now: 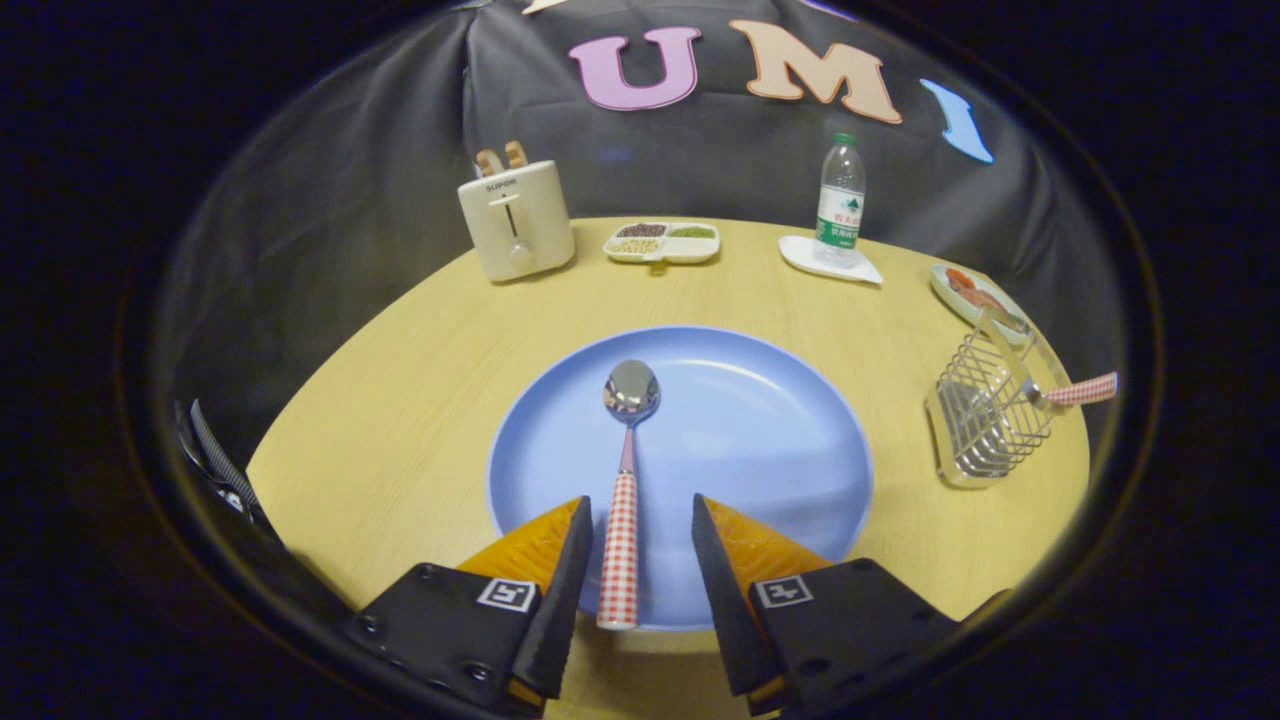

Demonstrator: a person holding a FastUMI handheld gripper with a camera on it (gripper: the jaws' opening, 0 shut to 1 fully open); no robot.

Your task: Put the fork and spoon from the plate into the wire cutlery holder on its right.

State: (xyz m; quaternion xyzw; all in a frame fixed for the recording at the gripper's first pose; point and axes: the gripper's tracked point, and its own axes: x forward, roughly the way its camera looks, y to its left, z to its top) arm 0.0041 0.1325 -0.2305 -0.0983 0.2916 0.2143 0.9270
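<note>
Spoon [624, 470] lies on the plate [760, 440], bowel end away, w/ its checked handle between the fingers [560, 570]; gripper [636, 545] jaws are open, left finger just beside the handle, right one apart, so no grip yet. Fork [1075, 392] looks already in the holder [985, 415] to the right, handle sticking out, so approx half done: spoon left to grab and drop in.

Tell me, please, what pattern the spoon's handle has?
A red-and-white check, clearest in the gripper view, where the spoon lies between the open gripper fingers.
</note>
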